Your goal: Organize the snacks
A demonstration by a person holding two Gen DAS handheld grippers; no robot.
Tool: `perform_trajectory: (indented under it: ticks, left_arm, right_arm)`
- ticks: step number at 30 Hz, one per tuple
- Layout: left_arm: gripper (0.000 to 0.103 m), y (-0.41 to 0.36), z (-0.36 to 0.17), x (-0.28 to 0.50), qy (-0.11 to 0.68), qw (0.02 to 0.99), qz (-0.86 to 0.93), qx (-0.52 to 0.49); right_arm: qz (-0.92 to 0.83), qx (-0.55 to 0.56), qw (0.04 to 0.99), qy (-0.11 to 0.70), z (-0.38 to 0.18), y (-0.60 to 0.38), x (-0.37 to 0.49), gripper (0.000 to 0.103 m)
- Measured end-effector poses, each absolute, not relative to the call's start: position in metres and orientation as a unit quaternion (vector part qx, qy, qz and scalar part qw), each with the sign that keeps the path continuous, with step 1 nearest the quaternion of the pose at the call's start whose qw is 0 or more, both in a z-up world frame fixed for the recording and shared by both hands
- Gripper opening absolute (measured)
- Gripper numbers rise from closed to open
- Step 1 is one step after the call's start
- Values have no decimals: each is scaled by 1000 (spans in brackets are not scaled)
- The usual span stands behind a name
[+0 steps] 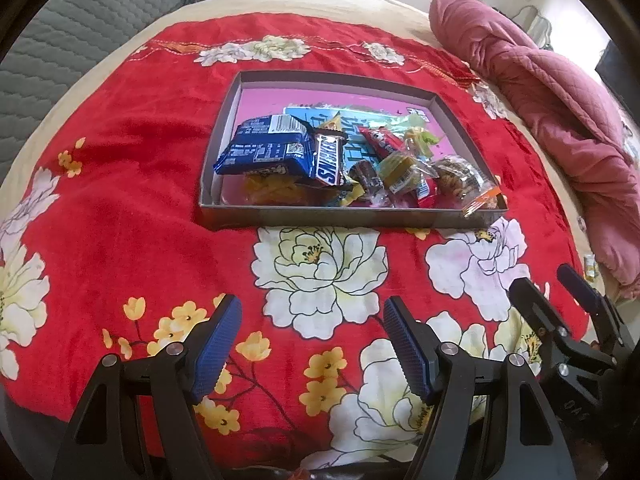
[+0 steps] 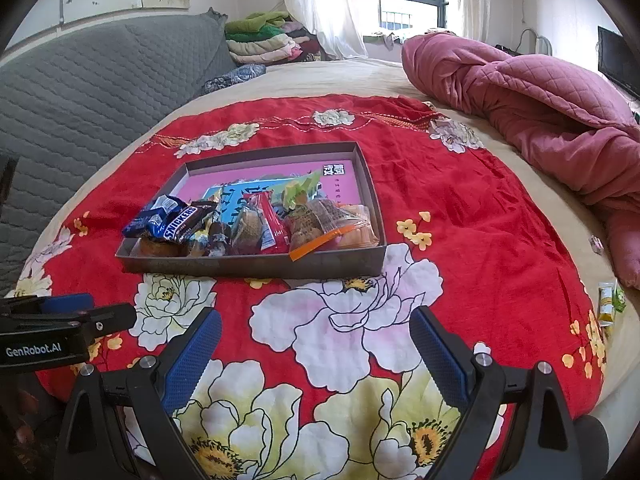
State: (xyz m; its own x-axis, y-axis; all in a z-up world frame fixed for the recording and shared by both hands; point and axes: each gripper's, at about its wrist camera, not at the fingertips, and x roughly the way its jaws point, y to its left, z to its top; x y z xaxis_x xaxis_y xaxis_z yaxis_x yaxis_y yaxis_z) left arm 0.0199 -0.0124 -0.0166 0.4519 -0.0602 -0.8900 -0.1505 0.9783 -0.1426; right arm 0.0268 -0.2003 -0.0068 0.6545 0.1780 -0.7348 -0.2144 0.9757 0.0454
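- The left tool (image 1: 312, 344) was held low over the red cloth (image 1: 132, 208), with its blue pads (image 1: 216, 348) well apart and nothing between them.
- The right tool (image 2: 316, 360) was held just beside it, on the same cloth; its jaws also stood wide apart and empty.
- The snacks were seen mostly gathered in the box (image 2: 256, 266), a shallow grey tray with a pink bottom, which was placed on the cloth in the middle of the bed (image 2: 340, 76).
- In the box a blue packet (image 1: 266, 148) was lying at the left, with a Snickers bar (image 1: 329, 158) touching its right side; a red wrapper (image 1: 380, 140) and several clear bags were piled toward the near right corner.
- An orange-edged bag (image 1: 482, 200) was hanging a little over the near rim of the box.
- One small yellow packet (image 2: 606, 304) was left outside the box, on the bed edge at the far right, near the pink quilt (image 2: 540, 112).
- The task was judged to be almost finished: the collecting step was in hand, and only the stray packet was not yet put away.
- For the next move, the right tool would probably have to be carried to the right, lowered over the yellow packet and closed on its thin sides.
- The soft bed could give way under the packet, so a gentle approach would be needed.
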Motion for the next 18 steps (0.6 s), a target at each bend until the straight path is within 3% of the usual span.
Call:
perform_trajectory:
  ticks: [12, 18]
  left_arm:
    - [75, 2, -26, 24, 525, 843, 42, -108]
    - [75, 64, -22, 51, 493, 856, 95, -121]
  right_arm:
    - [100, -5, 908, 408, -14, -211, 39, 95]
    - [45, 28, 918, 394, -12, -255, 73, 102]
